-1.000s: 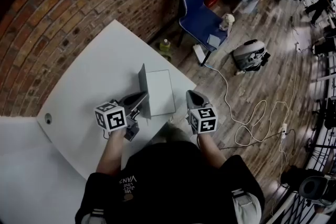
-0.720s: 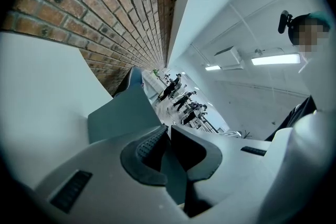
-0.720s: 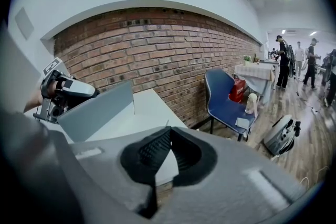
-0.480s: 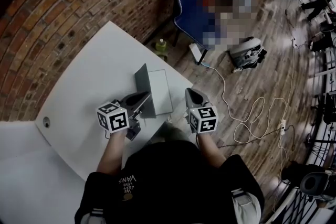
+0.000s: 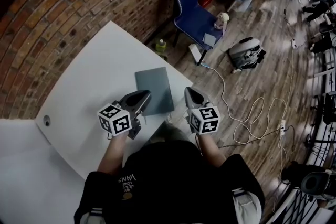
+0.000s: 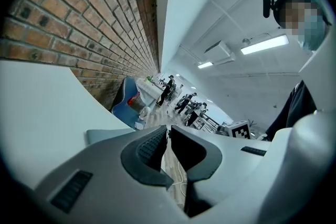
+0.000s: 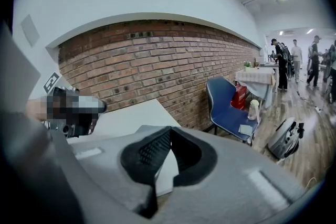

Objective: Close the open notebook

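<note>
The notebook (image 5: 154,91) lies flat on the table (image 5: 94,76) with its grey cover down, so the closing looks done. It sits just ahead of the left gripper (image 5: 143,96), which overlaps its near left edge in the head view, and ahead and to the left of the right gripper (image 5: 187,94). The left gripper's jaws stand almost together, with only a thin slit between the pads and nothing in it. The right gripper's jaws meet at the tips and are likewise empty. Whether the left gripper's tips touch the cover cannot be told; they are at least very close to it. That closeness is the main risk: if the left gripper pulls away low or sideways, a jaw tip could catch the free edge of the cover and lift it, and the notebook would fall open again. A drag across the cover could also slide the whole notebook toward the right gripper's side, where the table's edge runs close along it. A hard enough push there could tip it over the edge to the floor. The right gripper hangs beyond that edge, off the table, so a swing inward from there could knock the notebook askew. A clean lift straight up and back for both grippers seems the safest way out.
</note>
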Motion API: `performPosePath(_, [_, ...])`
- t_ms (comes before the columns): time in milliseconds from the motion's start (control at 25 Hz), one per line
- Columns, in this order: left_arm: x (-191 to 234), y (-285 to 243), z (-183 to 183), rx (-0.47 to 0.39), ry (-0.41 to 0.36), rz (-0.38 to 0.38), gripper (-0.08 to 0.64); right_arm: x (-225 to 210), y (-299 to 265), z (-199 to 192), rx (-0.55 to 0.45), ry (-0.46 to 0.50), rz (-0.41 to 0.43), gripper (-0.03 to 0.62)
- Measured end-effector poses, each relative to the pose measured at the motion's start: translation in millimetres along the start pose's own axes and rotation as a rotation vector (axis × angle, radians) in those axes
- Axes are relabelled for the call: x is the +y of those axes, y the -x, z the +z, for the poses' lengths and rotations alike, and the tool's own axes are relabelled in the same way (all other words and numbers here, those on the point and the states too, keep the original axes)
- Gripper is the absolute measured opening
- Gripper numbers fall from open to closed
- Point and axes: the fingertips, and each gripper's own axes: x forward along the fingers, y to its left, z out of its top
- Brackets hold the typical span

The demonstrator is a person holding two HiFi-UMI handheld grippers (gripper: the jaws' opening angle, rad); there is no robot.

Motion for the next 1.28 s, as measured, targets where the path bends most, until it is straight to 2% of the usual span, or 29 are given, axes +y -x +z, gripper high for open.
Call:
performPosePath(200, [2.4,19.7,3.8,-0.050,-0.077,0.063,0.029,15.0,8.2,20.1,-0.064,0.022,0.020,-0.002])
performPosePath(360, [4.4,39.5,8.4,-0.095,-0.098,0.107,0.028,30.5,15.4,39.2,-0.120,0.027,0.046,-0.002])
performPosePath(720, [-3.8,80.0,8.5,-0.121,-0.187,0.187,0.028,65.6,44.1,84.2,-0.263,0.010,0.111,-0.002])
performPosePath(1120, [-1.4,134.8,8.1,-0.184,-0.249,0.274,0.011,110.2,55.5,80.2,-0.287,0.025,0.156,-0.002])
performPosePath(1280, [1.5,155.7,1.2,-0.202,-0.246,0.296,0.011,128.2,55.7,74.9,-0.281,0.038,0.163,-0.002])
